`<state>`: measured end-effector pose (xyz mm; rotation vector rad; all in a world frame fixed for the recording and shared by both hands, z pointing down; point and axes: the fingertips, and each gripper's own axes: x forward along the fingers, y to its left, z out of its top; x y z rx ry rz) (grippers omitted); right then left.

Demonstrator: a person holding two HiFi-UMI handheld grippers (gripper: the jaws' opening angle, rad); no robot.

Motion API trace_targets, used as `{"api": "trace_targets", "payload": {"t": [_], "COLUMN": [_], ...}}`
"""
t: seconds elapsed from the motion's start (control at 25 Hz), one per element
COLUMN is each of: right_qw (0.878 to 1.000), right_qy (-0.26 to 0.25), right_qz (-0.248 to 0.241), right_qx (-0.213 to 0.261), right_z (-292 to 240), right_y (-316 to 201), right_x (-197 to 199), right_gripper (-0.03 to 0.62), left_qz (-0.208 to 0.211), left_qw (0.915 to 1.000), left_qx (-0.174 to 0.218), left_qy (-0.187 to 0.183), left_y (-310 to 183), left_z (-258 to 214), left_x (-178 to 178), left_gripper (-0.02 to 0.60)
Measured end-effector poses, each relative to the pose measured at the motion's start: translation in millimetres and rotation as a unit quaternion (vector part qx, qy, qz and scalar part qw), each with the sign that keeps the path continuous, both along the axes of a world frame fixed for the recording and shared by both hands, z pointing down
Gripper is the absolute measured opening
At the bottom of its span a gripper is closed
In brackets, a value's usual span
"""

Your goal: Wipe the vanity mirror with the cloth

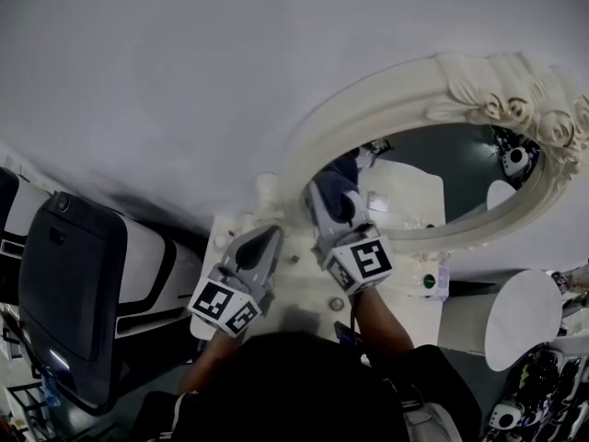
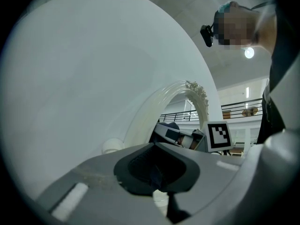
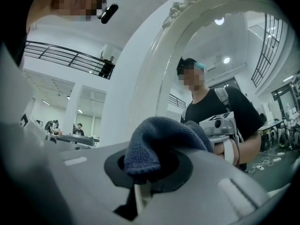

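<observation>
R tool (image 3: 147,170) clamped on cloth (image 3: 159,139), bunched fwd as wiping pad, near vanity mirror (image 1: 460,168) | L tool (image 2: 157,172) closed, empty, held aside, prob. out of way.

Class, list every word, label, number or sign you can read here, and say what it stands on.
No text can be read.
Left marker cube, right marker cube: square patterns only, no letters.
Dark mark reflected in the vanity mirror: too blurred to read.
</observation>
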<state>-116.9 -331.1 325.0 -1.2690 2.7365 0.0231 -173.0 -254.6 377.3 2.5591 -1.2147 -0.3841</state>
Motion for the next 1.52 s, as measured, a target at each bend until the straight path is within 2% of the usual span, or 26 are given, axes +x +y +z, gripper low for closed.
{"api": "trace_targets", "payload": {"t": [0.28,0.52,1.08,1.24,1.44,1.52], "right_qw": [1.000,0.999,0.990,0.988,0.986,0.986], "right_qy": [-0.014,-0.029,-0.053,-0.053,-0.058,-0.058], "right_qz": [-0.005,0.016,0.127,0.143,0.149,0.148], "right_qx": [0.000,0.018,0.020,0.027,0.042,0.044], "right_z": [-13,-34,-36,-41,-59,-63], "right_y": [23,49,108,117,125,121], "right_x": [16,57,209,249,315,327], "right_gripper": [0.028,0.028,0.028,0.028,0.028,0.028], "left_qz": [0.006,0.024,0.110,0.119,0.121,0.121], "left_qw": [0.9999,0.9995,0.9934,0.9923,0.9920,0.9922], "left_qx": [0.010,0.021,0.031,0.033,0.033,0.031], "left_qy": [-0.004,-0.007,-0.011,-0.009,-0.009,-0.009], "left_y": [5,13,46,50,51,48], "left_z": [-12,-30,-45,-49,-60,-62], "left_x": [10,38,149,184,246,258], "left_gripper": [0.002,0.002,0.002,0.002,0.002,0.002]}}
